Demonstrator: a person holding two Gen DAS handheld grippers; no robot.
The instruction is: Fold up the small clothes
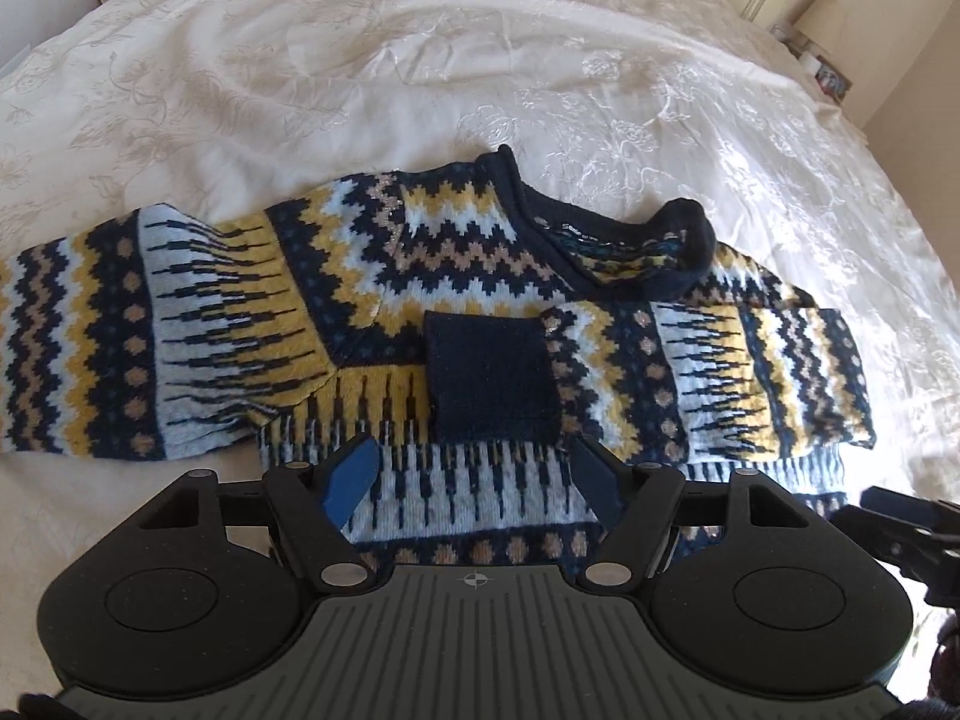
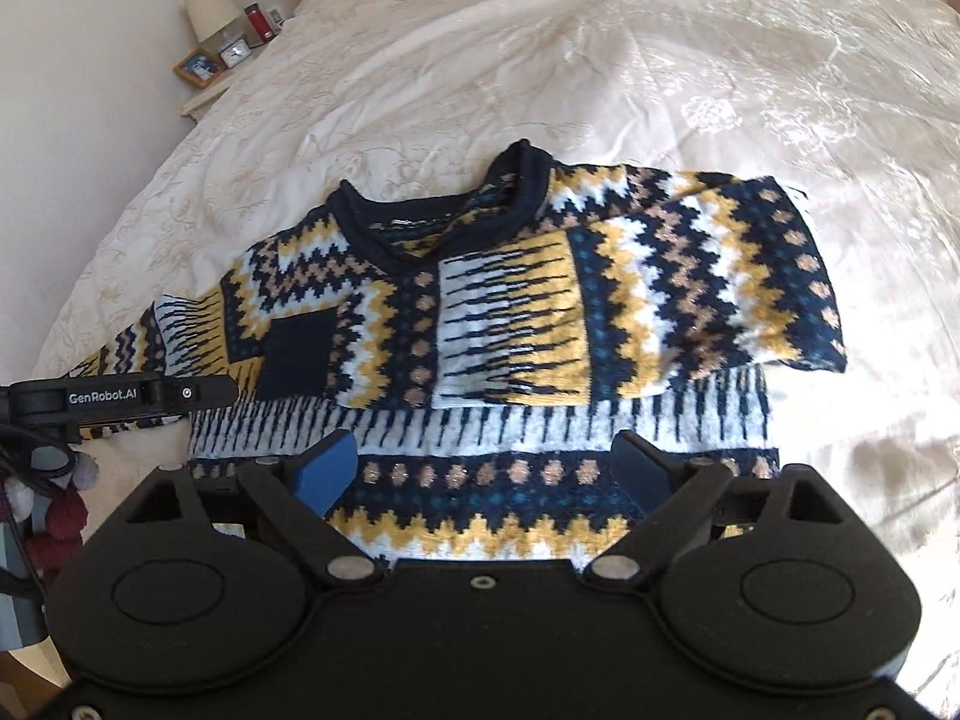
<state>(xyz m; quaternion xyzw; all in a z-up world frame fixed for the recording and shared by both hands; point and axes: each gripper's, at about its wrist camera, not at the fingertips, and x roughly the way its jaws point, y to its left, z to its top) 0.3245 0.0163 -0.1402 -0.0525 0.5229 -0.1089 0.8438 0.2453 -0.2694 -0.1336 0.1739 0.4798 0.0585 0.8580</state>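
- The sweater (image 1: pixel 456 312) lies flat on the bed (image 1: pixel 420 60), one sleeve (image 2: pixel 540 312) folded across its chest.
- The left gripper (image 1: pixel 474 483) hangs over the hem, jaws wide apart, holding nothing.
- The right gripper (image 2: pixel 486 474) is likewise spread wide and empty above the hem.

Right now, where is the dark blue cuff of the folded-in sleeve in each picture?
Left wrist view: the navy cuff sits in the middle, just above the open left gripper.
Right wrist view: the cuff is left of centre, above the blue left finger.
Shared landmark: the sweater's navy collar.
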